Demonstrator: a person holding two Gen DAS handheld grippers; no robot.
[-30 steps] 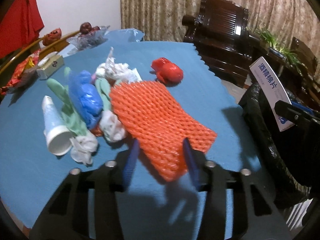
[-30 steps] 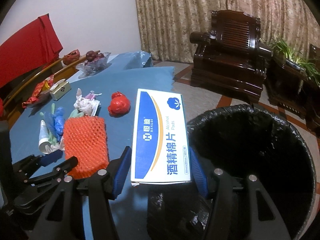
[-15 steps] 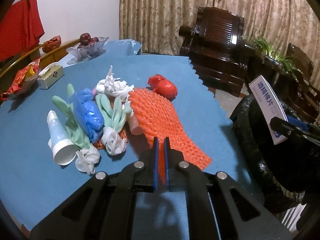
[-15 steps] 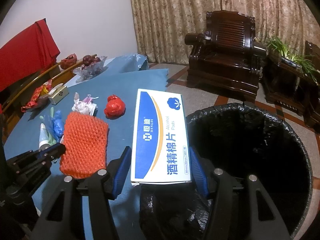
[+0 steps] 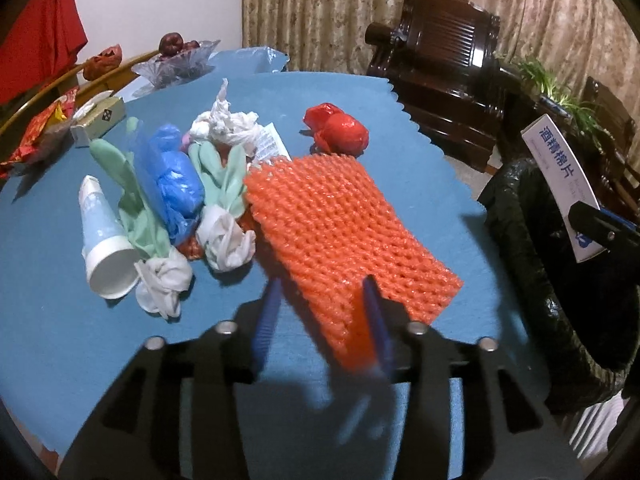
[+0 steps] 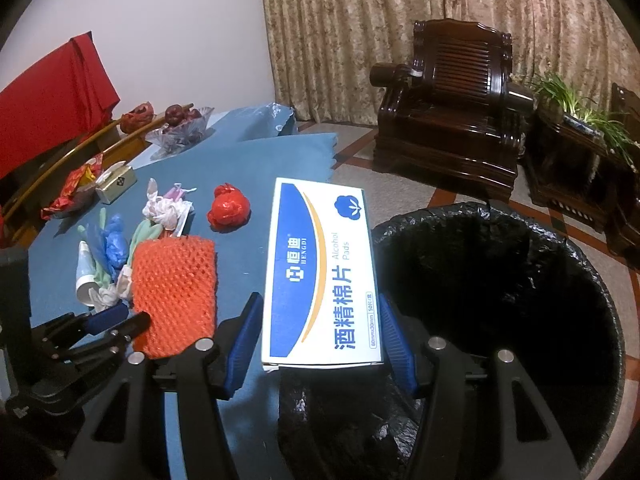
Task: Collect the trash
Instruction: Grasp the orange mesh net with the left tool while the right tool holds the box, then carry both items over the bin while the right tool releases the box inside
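Observation:
An orange foam net [image 5: 340,232] lies flat on the blue table [image 5: 60,320]. Its near corner sits between the fingers of my left gripper [image 5: 323,282], whose jaws are opening and do not press on it. Behind the net lie a red crumpled bag [image 5: 340,132], a blue plastic bag [image 5: 176,176], green gloves [image 5: 136,200], a paper cup [image 5: 104,248] and white tissues [image 5: 224,120]. My right gripper [image 6: 320,300] is shut on a blue and white alcohol pads box [image 6: 320,264], held over the near-left rim of the black-lined bin [image 6: 460,210].
A tissue box [image 5: 98,120], a red wrapper [image 5: 36,132] and a glass fruit bowl [image 5: 176,64] stand at the table's far left. The bin stands on the floor off the table's right edge. A dark wooden armchair [image 6: 448,120] and a plant [image 6: 576,100] stand beyond.
Half a second ago my left gripper's jaws were shut on the net's bunched near edge. Now they stand apart and the net lies flat. The right gripper and box have not moved.

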